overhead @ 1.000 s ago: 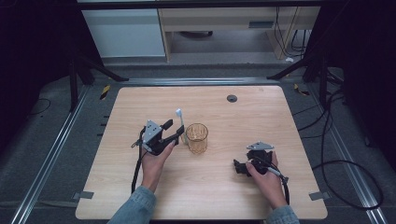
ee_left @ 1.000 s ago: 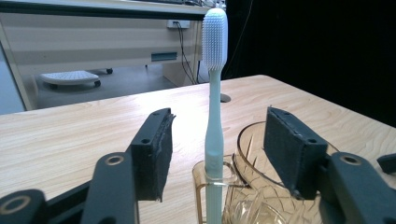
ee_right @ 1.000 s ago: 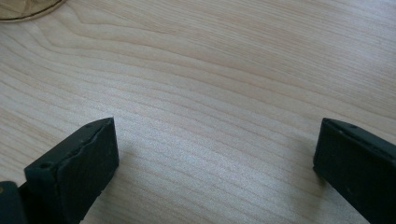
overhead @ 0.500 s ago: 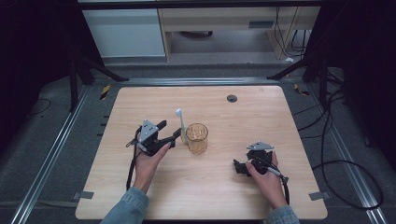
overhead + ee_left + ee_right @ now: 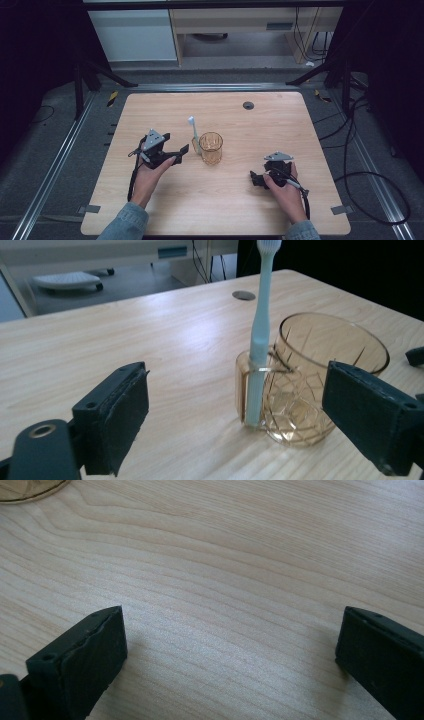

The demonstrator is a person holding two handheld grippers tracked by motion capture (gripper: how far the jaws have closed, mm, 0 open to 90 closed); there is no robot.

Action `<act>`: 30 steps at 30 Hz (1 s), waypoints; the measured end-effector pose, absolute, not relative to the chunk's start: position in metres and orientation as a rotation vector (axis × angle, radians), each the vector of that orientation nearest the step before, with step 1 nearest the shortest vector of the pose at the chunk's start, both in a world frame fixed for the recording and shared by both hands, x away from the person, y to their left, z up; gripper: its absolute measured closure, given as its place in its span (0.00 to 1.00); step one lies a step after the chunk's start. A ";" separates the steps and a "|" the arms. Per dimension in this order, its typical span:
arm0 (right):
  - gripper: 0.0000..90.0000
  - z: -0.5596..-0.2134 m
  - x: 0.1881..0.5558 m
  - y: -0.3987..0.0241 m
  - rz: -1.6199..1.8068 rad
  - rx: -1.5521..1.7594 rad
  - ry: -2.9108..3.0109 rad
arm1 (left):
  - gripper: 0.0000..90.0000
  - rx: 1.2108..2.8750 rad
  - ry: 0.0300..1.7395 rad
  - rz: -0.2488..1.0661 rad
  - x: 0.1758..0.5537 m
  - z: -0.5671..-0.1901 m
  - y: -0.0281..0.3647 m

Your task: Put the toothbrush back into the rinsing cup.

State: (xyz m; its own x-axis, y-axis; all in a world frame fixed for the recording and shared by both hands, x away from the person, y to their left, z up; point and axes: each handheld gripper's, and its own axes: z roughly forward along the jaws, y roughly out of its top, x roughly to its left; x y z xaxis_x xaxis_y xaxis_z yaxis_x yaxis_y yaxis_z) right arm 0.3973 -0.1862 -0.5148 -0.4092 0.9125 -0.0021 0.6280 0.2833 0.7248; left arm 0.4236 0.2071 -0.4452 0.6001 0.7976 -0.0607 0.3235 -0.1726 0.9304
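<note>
- Left gripper point(image 5: 176, 153): held in the left hand point(image 5: 150, 172), lying roughly level above the surface point(image 5: 300, 125). Its jaws have just been opening and now stand wide apart, with nothing between the pads.
- Toothbrush point(image 5: 193, 134): pale blue with a white head, upright, just ahead of the left gripper and clear of both jaws. In the left gripper view it point(image 5: 260, 340) stands in a small holder fixed to the side of the cup.
- Cup point(image 5: 210, 148): amber glass with a cut pattern, resting on the surface immediately beyond the toothbrush as seen from the left gripper, between the two grippers.
- Right gripper point(image 5: 256, 179): held in the right hand point(image 5: 285, 187), low over the surface, well apart from the cup. The right gripper view shows its jaws spread wide over bare wood, holding nothing; the edge of the cup point(image 5: 30, 490) appears at the top left corner there.
</note>
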 end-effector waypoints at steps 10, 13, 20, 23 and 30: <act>0.00 -0.515 0.397 -0.186 0.917 1.384 2.140 | 0.10 1.851 0.943 0.562 0.421 -0.452 0.227; 0.00 -0.515 0.397 -0.186 0.917 1.384 2.140 | 0.09 1.874 0.948 0.563 0.421 -0.452 0.232; 0.00 -0.515 0.397 -0.186 0.915 1.383 2.140 | 0.08 1.991 0.925 0.599 0.419 -0.458 0.237; 0.00 -0.515 0.397 -0.186 0.917 1.384 2.140 | 0.07 2.071 0.908 0.621 0.418 -0.466 0.238; 0.00 -0.515 0.397 -0.186 0.917 1.383 2.140 | 0.07 2.157 0.892 0.622 0.415 -0.477 0.240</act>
State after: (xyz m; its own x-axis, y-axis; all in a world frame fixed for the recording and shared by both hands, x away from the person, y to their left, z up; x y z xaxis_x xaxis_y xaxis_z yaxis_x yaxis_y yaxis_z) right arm 0.3973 -0.1863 -0.5148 -0.4097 0.9122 -0.0022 0.6276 0.2836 0.7250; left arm 0.4147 0.2401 -0.4769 0.6457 0.7473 0.1567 0.4052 -0.5093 0.7592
